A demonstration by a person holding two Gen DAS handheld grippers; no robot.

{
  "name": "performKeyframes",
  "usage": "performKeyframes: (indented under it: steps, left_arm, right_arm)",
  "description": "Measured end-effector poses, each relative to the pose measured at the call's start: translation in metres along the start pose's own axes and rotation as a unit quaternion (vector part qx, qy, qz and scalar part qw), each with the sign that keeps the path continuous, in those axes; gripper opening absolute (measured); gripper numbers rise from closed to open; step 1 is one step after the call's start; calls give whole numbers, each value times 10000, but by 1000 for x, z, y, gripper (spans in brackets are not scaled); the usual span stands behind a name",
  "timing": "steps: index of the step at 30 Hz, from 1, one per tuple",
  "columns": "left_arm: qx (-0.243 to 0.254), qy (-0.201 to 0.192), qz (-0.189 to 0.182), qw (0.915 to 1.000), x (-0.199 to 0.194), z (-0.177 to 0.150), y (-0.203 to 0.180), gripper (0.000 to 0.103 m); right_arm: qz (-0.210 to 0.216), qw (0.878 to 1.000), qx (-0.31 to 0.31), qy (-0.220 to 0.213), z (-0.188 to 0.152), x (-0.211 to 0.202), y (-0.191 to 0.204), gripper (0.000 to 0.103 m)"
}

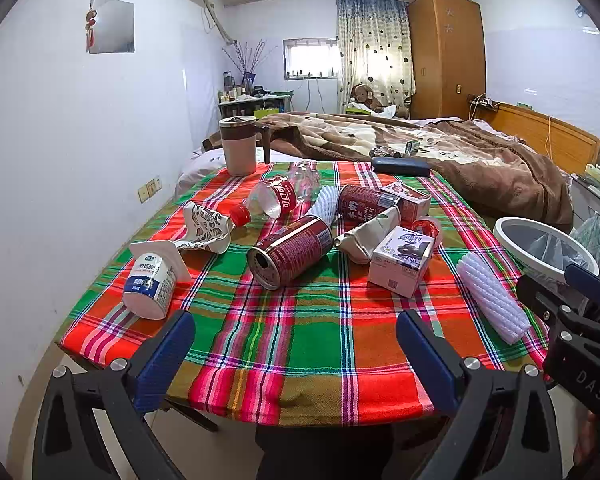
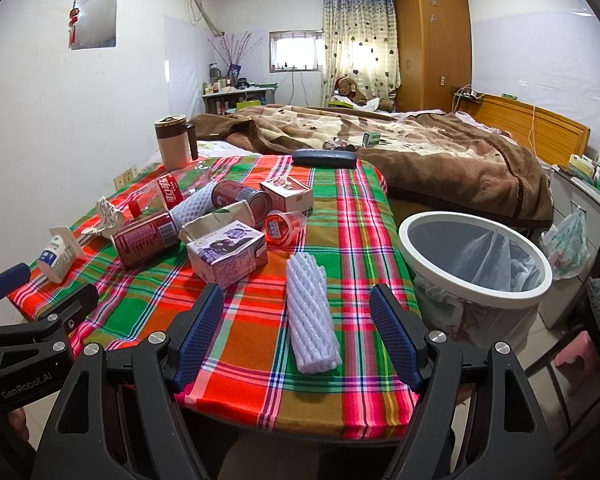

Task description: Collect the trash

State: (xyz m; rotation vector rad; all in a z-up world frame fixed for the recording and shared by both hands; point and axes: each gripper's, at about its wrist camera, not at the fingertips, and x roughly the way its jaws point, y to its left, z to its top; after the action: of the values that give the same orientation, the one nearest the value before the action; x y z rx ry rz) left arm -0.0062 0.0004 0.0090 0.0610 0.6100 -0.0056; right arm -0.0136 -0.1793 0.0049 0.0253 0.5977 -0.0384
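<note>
Left wrist view: the left claw (image 1: pixel 296 344) hangs with its jaws apart and empty over the near edge of the plaid-clothed bench (image 1: pixel 300 360). The dark red tin can (image 1: pixel 290 256), white yogurt cup (image 1: pixel 150 282) and purple-printed milk carton (image 1: pixel 402 262) all lie uncollected mid-bench.

Right wrist view: the right claw (image 2: pixel 296 334) gapes wide around the white foam fruit sleeve (image 2: pixel 310 316) at the near right corner. The white-rimmed lined bin (image 2: pixel 476 260) beside the bench looks empty; I judge collection barely begun.
</note>
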Motion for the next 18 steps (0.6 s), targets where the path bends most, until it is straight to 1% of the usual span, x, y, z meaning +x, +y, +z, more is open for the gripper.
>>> performKeyframes:
  steps: [18]
  left_arm:
    - [-14,-13,-11,10000,0,0,0,102]
  right_arm:
    - [-7,10000,7,-29,0,-3,-1,77]
